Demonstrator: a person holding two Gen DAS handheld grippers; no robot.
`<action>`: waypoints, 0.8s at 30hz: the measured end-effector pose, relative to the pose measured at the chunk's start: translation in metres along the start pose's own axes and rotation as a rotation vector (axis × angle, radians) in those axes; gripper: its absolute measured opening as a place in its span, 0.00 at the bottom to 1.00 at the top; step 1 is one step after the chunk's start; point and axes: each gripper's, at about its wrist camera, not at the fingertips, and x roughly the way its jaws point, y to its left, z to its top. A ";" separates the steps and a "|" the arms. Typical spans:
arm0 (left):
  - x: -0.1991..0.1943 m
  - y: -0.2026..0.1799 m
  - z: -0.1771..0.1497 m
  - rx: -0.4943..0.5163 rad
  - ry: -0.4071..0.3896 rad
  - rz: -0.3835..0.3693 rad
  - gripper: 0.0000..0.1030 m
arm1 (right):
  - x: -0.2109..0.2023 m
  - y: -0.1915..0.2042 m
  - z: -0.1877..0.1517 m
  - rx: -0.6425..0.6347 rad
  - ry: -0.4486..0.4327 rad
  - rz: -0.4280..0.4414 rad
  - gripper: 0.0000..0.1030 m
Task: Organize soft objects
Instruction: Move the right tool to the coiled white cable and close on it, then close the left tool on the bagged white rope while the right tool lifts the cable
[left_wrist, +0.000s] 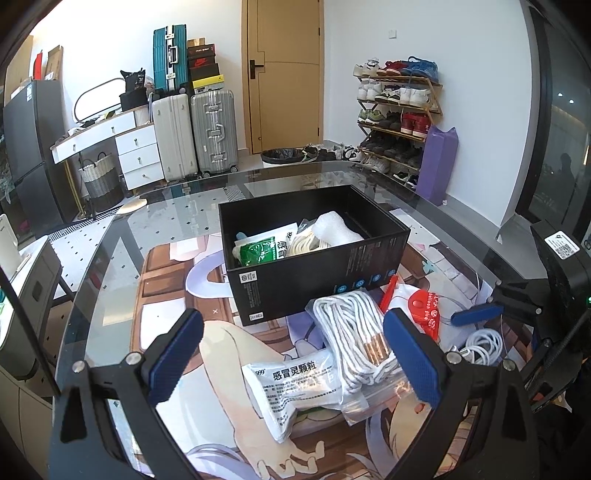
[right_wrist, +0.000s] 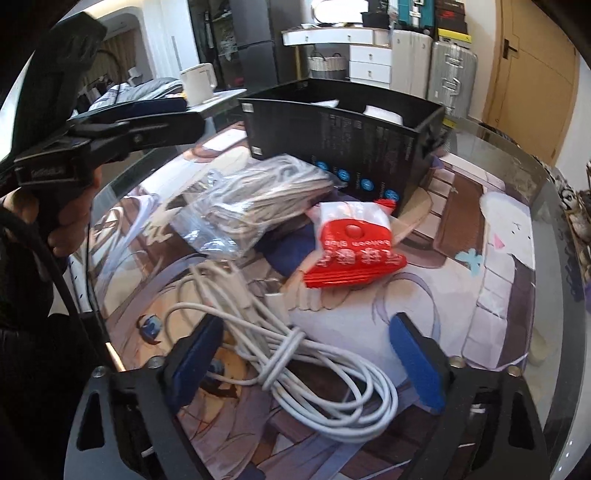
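My left gripper (left_wrist: 293, 350) stands open over the printed mat. A white medicine sachet (left_wrist: 291, 384) and a clear bag of white laces (left_wrist: 354, 332) lie between its blue pads, untouched. Behind them stands an open black box (left_wrist: 317, 273) that holds a green sachet (left_wrist: 258, 251) and a white foam piece (left_wrist: 336, 229). A red packet (left_wrist: 424, 314) lies to the right of the laces. My right gripper (right_wrist: 306, 350) is open around a coiled white cable (right_wrist: 295, 354) on the mat, and its pads do not press on it. Further off are the red packet (right_wrist: 354, 251), the lace bag (right_wrist: 258, 199) and the box (right_wrist: 343, 136).
The mat lies under a round glass table top (left_wrist: 110, 236) whose edge curves close on the left. A white mug (right_wrist: 199, 83) stands on a side surface beyond the table. Suitcases (left_wrist: 210, 133), a shoe rack (left_wrist: 399, 114) and a door line the far wall.
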 end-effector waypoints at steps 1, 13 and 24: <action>0.000 0.000 -0.001 0.000 0.001 0.000 0.96 | -0.001 0.002 0.000 -0.007 -0.004 0.009 0.75; 0.002 0.000 -0.001 -0.003 0.004 -0.002 0.96 | -0.009 0.008 0.002 -0.021 -0.037 0.106 0.27; 0.005 0.003 -0.003 -0.004 0.023 -0.005 0.96 | -0.039 -0.005 0.010 0.041 -0.203 0.122 0.26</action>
